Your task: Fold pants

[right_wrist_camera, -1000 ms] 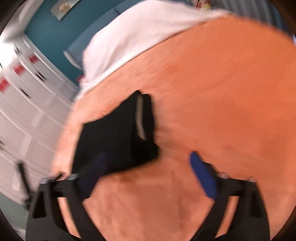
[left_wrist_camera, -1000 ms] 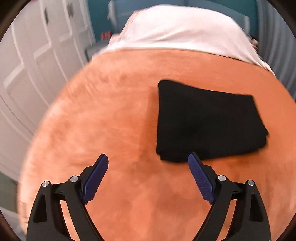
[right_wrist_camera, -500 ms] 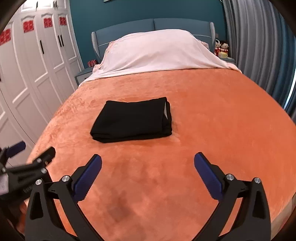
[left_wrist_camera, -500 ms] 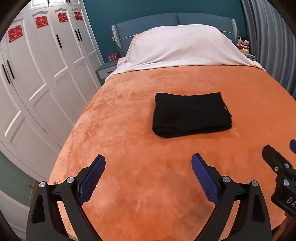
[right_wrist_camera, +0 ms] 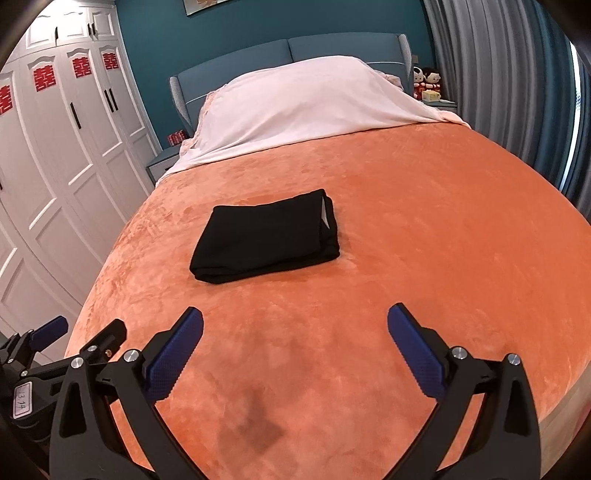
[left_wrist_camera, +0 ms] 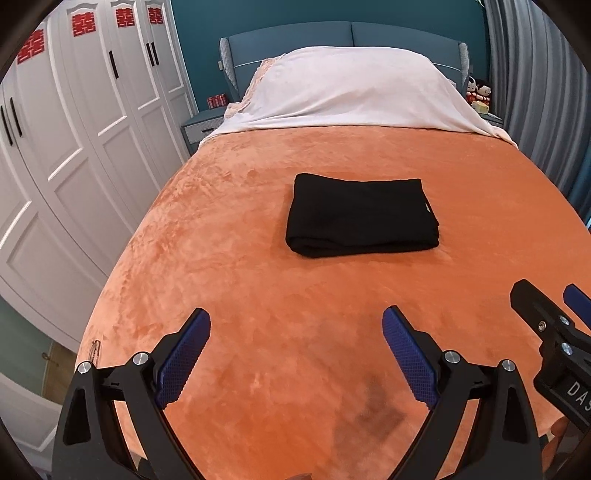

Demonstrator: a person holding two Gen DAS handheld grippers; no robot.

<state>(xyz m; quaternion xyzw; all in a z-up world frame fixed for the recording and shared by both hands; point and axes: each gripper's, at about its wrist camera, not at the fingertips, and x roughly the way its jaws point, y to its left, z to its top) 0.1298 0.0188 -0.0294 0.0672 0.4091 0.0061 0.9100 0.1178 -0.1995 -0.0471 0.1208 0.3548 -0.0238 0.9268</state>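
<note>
Left wrist view shows the left tool [left_wrist_camera: 295, 354] spread wide and empty above the near bed [left_wrist_camera: 229, 258]; the right tool [right_wrist_camera: 295, 354] is likewise agape, holding nothing. Farther on, mid-bed, the black pants [left_wrist_camera: 360, 216] lie as a compact folded rectangle, so folding looks finished. Beyond lies a white pillow [left_wrist_camera: 351, 88]; nothing obstructs.

An orange plush blanket [left_wrist_camera: 229, 258] covers the bed, with a darker smudge [left_wrist_camera: 373, 417] in the pile at 6 o'clock. At 12 o'clock a white sheet [left_wrist_camera: 351, 92] lies heaped before a blue padded headboard [left_wrist_camera: 288, 40]. White wardrobe doors [left_wrist_camera: 74, 140] with red paper emblems [left_wrist_camera: 84, 25] fill 9 to 11 o'clock. Two small dolls [right_wrist_camera: 424, 79] sit on a nightstand at 1 o'clock, beside grey curtains [right_wrist_camera: 498, 74].
</note>
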